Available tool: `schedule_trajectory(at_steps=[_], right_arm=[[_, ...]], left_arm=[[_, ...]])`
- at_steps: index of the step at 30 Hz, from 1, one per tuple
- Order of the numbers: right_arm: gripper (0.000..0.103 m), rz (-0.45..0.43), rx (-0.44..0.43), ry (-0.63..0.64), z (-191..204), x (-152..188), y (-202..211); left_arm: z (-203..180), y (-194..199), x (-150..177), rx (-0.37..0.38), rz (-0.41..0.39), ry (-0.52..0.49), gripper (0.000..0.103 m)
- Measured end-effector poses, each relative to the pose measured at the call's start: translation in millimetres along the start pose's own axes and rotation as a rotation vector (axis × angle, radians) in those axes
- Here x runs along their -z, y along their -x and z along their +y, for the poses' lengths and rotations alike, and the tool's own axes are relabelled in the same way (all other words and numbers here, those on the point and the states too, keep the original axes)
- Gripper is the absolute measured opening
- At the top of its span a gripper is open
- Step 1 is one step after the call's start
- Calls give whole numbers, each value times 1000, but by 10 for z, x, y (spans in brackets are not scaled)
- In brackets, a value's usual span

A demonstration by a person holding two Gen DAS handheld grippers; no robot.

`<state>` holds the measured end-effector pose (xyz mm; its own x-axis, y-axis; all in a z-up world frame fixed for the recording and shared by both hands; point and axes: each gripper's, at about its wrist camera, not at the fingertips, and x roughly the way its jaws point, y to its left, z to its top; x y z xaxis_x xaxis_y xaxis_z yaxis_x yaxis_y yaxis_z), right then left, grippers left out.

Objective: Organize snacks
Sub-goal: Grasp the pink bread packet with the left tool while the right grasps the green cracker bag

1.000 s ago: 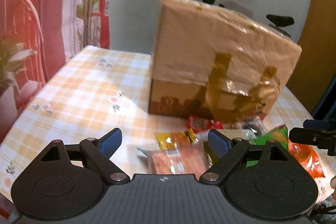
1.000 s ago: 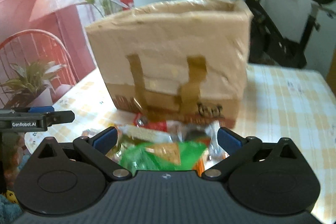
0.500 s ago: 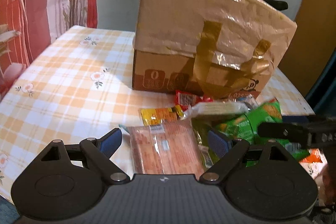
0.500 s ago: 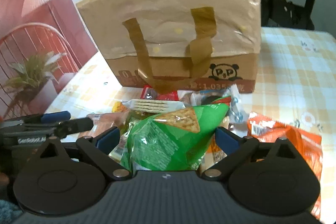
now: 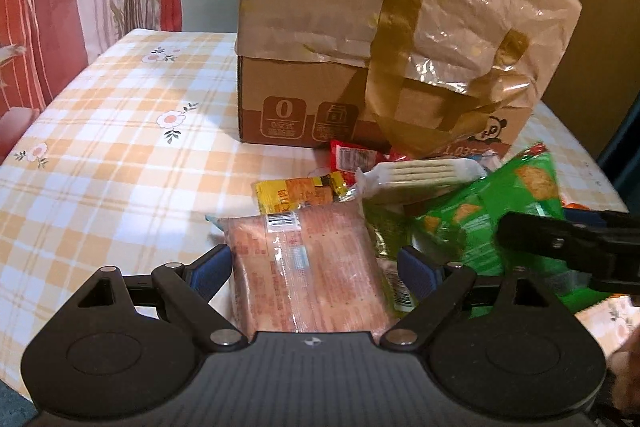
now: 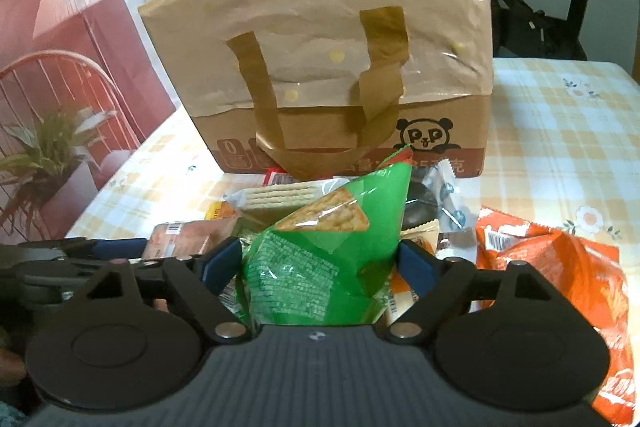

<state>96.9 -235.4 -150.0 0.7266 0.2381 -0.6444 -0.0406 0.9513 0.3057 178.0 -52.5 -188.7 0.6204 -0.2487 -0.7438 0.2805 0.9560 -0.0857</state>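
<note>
A pile of snack packets lies on the checked tablecloth (image 5: 120,147) in front of a cardboard box covered by a tan paper bag (image 5: 400,27). My left gripper (image 5: 314,265) stands open and straddles a pink-orange packet (image 5: 308,291); its pads sit just off the packet's sides. My right gripper (image 6: 320,263) has a green cracker bag (image 6: 320,223) between its fingers. Its jaws are closing and the pads are close to the bag's sides. In the left wrist view the green bag (image 5: 472,219) lies to the right, with a right gripper finger (image 5: 560,239) over it.
A yellow packet (image 5: 296,193), a white wafer pack (image 5: 420,173) and a red packet (image 5: 352,157) lie by the box. An orange bag (image 6: 540,267) sits at the right. Potted plants (image 6: 48,155), a red chair and an exercise bike (image 6: 560,7) surround the table.
Both grippers have sunk toward the snack pile. The pink-orange packet now lies between the left fingers, the green bag between the right ones, whose jaws have narrowed.
</note>
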Motion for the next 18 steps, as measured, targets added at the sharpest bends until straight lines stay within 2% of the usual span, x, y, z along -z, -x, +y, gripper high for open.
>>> schedule_trajectory(at_steps=[3, 6, 9, 11, 18], right_arm=[[83, -9, -5, 3, -2, 21, 28], [83, -14, -8, -5, -10, 36, 34], [83, -18, -7, -2, 0, 40, 39], [83, -20, -6, -2, -1, 46, 44], [83, -24, -11, -14, -24, 62, 58]], left_arm=[[-4, -67, 40, -53, 30, -18, 92], [24, -90, 70, -74, 51, -25, 92], [47, -75, 63, -72, 54, -21, 91], [54, -53, 61, -57, 45, -24, 79], [100, 16, 55, -71, 9, -9, 76]])
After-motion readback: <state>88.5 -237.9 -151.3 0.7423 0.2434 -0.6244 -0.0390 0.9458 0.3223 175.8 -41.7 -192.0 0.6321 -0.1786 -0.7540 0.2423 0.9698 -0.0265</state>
